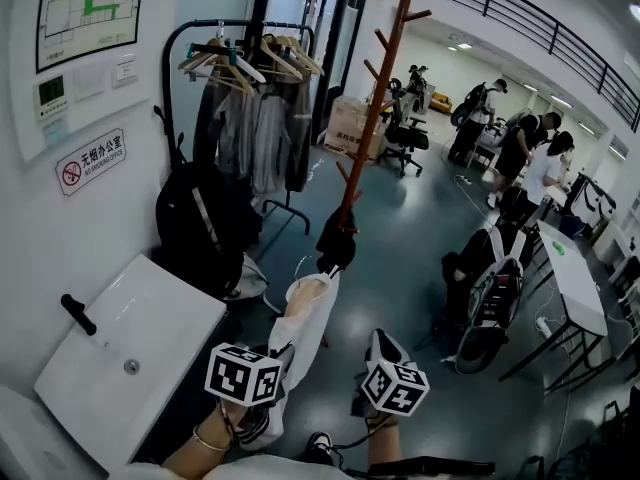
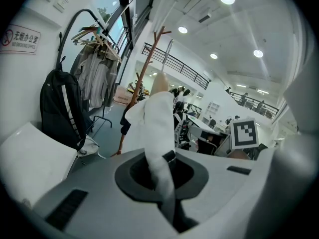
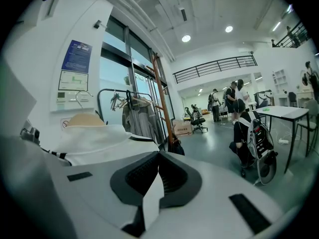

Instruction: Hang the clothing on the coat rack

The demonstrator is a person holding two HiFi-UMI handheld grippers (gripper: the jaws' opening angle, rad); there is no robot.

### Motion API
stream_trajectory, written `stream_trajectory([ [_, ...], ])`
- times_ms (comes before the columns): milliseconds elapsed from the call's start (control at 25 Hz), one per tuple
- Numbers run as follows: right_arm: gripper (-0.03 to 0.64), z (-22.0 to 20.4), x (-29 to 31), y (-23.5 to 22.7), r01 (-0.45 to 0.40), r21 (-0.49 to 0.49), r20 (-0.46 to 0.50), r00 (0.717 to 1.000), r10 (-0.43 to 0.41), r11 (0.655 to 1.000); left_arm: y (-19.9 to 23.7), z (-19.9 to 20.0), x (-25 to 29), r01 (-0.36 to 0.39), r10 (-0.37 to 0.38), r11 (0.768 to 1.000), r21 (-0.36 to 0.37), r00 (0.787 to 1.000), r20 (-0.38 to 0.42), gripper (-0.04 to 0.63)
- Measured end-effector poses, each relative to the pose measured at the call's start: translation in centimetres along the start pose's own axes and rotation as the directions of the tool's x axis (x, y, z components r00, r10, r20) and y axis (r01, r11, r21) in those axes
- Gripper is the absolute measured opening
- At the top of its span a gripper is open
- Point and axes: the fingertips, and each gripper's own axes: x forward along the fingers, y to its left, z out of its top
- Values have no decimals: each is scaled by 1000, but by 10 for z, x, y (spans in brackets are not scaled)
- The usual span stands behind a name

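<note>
The left gripper (image 2: 162,176) is clamped on a fold of the white garment (image 1: 303,320), which rises out of its jaws. The right gripper (image 3: 153,185) pinches a narrow white strip of cloth. The garment sits on a wooden hanger (image 3: 83,119), held low in front of the coat rack (image 1: 373,103), its top edge near the rack's lower stem and on no peg. To the left, a clothes rail (image 1: 230,43) and a backpack (image 1: 195,223) crowd the wall beside the worktop (image 1: 150,308). Right of the rack the floor (image 1: 400,268) lies open as far as the people (image 1: 520,153).
</note>
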Motion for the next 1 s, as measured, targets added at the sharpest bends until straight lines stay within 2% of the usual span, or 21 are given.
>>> stream_trajectory([
  [360,23,34,41,-33,-56,-22,3,998,56,998,-12,26,40,-30,30,999,17,1000,-4,20],
  [1000,23,59,114,-112,-147,35,-29,989,148,989,-30,66,121,-127,127,992,5,992,-10,20],
])
